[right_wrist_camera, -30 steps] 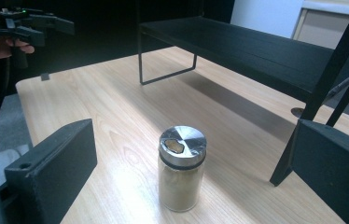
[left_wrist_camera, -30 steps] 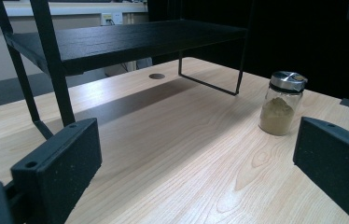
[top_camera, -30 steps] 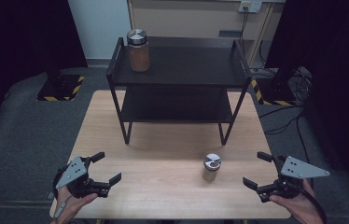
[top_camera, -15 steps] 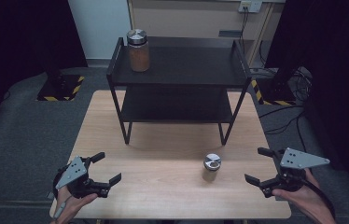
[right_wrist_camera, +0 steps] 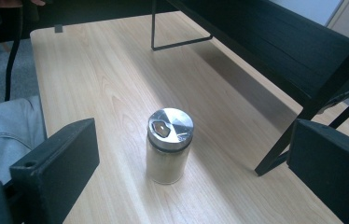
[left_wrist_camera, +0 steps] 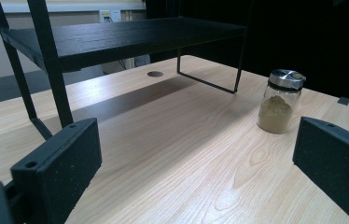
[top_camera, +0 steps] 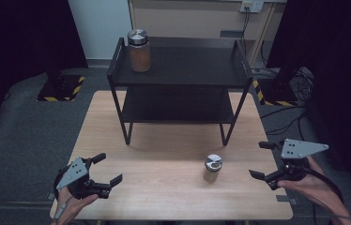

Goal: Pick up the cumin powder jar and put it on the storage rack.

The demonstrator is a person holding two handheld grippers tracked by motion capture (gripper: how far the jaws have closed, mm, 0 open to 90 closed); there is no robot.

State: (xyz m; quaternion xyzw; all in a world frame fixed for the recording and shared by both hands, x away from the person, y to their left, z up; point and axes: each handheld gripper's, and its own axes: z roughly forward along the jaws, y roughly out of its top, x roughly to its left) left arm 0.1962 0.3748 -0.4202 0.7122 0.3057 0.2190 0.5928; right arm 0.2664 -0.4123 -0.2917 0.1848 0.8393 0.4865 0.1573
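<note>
We aim the right gripper (top_camera: 260, 161), jaws spread wide, at the small spice jar (top_camera: 213, 168) standing upright before the black shelf (top_camera: 179, 75), lining up a grasp; our left gripper (top_camera: 107, 168), likewise spread, waits well apart.

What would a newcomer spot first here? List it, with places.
A black two-tier shelf at the table's far side, with an orange-filled jar on its top left corner. A small spice jar stands alone on the wooden table, between the open left gripper and right gripper.
</note>
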